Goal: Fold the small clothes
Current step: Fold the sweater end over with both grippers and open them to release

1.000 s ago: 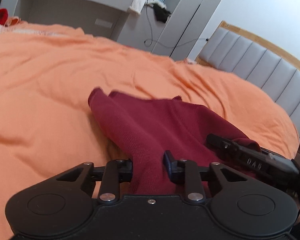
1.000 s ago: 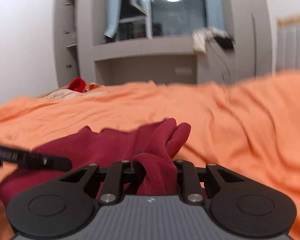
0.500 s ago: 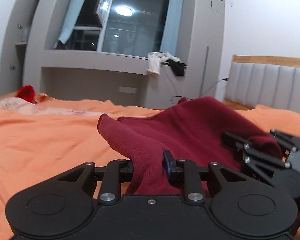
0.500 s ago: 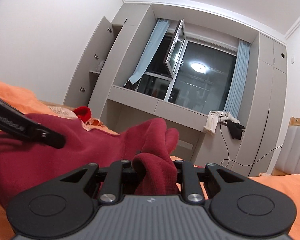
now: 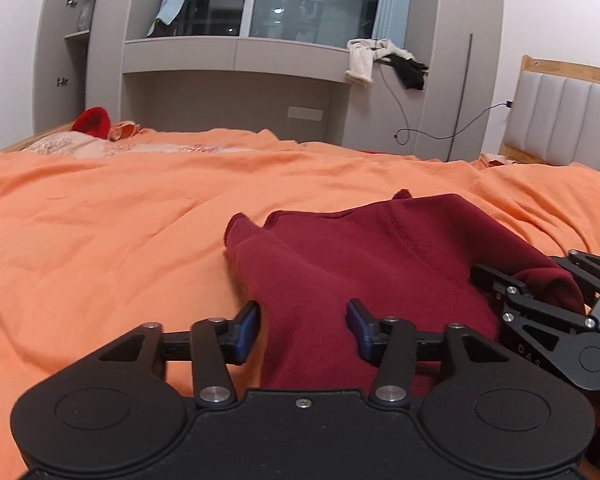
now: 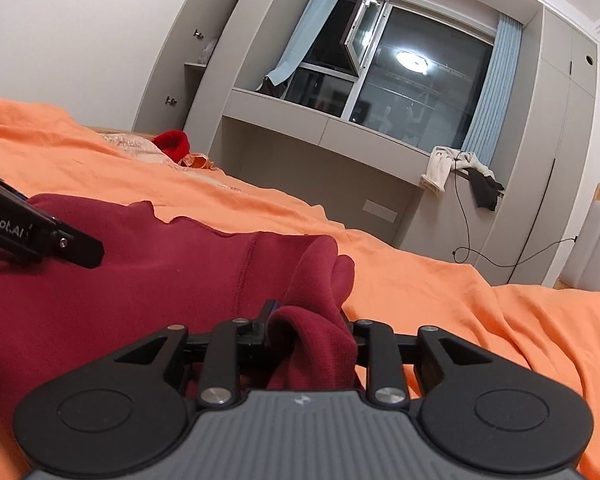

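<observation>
Readable text: "Robot.AI" on the left gripper's (image 6: 76, 250) finger in the right wrist view; "DAS" on the right gripper (image 5: 540, 292) body in the left view. The maroon garment (image 5: 360, 264) lies on the orange bedsheet (image 5: 100, 232), between both grippers.

Vs half a sec ago: the garment, then held up off the bed, now rests on the sheet. Left jaws have just been opening; a clear gap shows beside the left blue pad (image 5: 246, 330), cloth lying loose between. Right jaws have also been opening, partway, with a bunched fold between them; grip can't be told.
</observation>
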A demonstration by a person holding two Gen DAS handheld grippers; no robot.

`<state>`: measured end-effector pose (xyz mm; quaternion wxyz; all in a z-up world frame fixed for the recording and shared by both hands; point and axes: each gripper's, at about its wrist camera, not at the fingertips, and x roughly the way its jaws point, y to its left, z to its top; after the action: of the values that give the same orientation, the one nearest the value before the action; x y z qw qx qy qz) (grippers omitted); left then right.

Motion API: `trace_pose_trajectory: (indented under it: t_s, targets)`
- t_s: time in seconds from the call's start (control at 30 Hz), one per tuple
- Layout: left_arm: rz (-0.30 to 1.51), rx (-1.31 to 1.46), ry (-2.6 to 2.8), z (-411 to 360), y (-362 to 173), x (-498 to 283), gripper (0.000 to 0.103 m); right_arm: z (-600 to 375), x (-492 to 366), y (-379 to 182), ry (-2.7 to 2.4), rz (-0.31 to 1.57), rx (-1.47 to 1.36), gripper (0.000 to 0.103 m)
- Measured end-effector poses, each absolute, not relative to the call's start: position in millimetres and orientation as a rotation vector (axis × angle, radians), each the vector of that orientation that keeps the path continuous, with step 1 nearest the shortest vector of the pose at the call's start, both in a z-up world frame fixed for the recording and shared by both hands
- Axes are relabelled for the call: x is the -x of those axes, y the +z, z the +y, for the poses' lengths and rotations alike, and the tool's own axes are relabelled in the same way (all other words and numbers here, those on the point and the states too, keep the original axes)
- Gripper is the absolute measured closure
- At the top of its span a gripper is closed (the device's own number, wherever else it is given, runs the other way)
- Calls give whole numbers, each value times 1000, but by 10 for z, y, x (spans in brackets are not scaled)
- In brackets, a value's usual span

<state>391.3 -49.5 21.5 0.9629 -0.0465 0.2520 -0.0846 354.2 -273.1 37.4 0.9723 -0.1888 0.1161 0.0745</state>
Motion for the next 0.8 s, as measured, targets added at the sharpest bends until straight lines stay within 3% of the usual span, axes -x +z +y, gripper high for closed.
trace_pose_trajectory:
  t_s: [0.13,0.3,0.6,0.8]
  targets:
    - [532,136,-132,-413,178,-3909,29,-2807,-3580,399,127,245,351,49]
    - [558,181,-103,-336,165,-3924,16,-2911,-3608,413,113,271,306,36]
    - [575,208,-77,-301,154,-3928,1,-2966,-3634,436,98,278,284,16]
    - [579,215,-78,-292,184,-3914,1,-3010,-3552,524,114,244,261,1]
